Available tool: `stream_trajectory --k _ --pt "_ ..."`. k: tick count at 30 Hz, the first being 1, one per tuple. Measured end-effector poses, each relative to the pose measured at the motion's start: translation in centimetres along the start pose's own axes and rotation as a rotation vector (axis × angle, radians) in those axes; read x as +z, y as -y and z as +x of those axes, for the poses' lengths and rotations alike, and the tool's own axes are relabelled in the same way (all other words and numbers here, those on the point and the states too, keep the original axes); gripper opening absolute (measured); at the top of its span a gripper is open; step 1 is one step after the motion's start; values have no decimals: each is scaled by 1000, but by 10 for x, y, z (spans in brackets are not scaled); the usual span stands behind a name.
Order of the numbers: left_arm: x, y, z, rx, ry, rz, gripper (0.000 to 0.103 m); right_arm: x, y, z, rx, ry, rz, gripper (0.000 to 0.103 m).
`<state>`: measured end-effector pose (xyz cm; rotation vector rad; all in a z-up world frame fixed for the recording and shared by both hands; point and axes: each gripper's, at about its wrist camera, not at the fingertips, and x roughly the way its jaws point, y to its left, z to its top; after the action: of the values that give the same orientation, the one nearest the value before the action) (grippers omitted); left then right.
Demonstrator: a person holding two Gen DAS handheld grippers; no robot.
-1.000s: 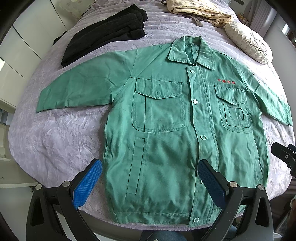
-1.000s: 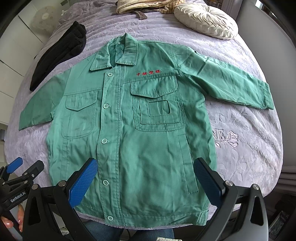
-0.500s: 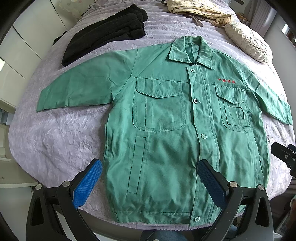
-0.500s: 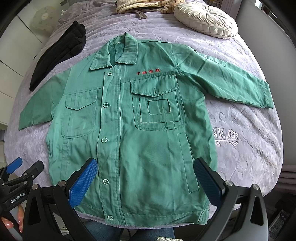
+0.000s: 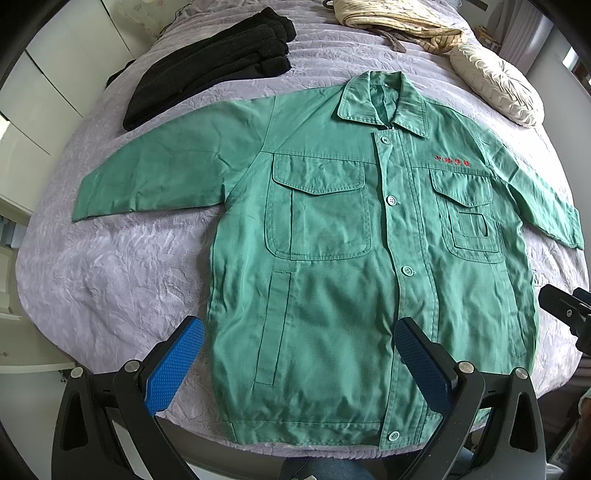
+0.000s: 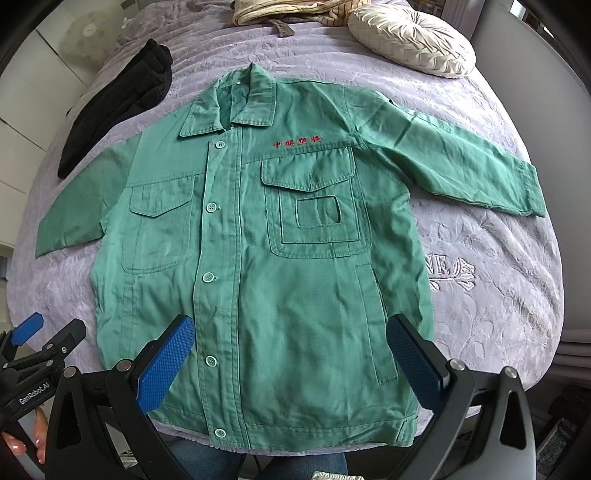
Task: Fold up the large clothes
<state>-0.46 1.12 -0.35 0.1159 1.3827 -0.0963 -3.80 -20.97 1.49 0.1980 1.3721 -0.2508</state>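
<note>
The green work jacket lies flat and face up in the middle of the bed, buttoned down the front, collar toward 12 o'clock and hem toward 6 o'clock at the near edge. Both sleeves are spread out — one reaching to 9 o'clock, the other to 3 o'clock. Red embroidered characters sit above the chest pocket with the small window patch.

The left gripper hangs over the lower part of the jacket, jaws spread wide, holding nothing; one blue pad sits over the lilac bedspread just beside the jacket's side seam, the other over the button placket. The right gripper is likewise wide apart and empty, above the hem half on the embroidered side, its blue pads flanking the placket and the side pocket. Whether either touches the cloth, I cannot tell.

From the right wrist view the left gripper's black body shows at 8 o'clock, with a hand's fingers wrapped under it.

At 11 o'clock of the jacket lies a folded black garment, apart from the sleeve — a cream round cushion rests at 1 o'clock, and a beige striped cloth is bunched at the far edge at 12 o'clock.
</note>
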Motion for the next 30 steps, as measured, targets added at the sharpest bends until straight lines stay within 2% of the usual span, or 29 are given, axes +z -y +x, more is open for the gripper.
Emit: stream_trajectory --k 4,7,11,15,21,27,29,30 --pt "-2 -2 0 -5 -9 -3 103 -4 0 1 0 -3 0 103" --pt "-2 0 -1 -6 31 -1 103 -2 0 2 2 -4 3 103" --pt "-6 -3 -1 -22 33 2 103 -1 0 4 -2 -16 11 103" --pt "-6 0 2 -100 0 -6 103 1 -1 5 -4 -25 12 103" --pt "-4 -2 10 -130 -45 1 103 1 -9 9 -5 -36 -8 103" --pt "1 -37 28 -129 -68 -64 103 6 -23 19 46 -41 -3 103" --pt "7 -59 37 -141 -59 -109 103 8 -30 22 89 -26 4 103" --pt "10 -71 43 -151 -24 -131 103 9 -34 24 110 -21 3 103"
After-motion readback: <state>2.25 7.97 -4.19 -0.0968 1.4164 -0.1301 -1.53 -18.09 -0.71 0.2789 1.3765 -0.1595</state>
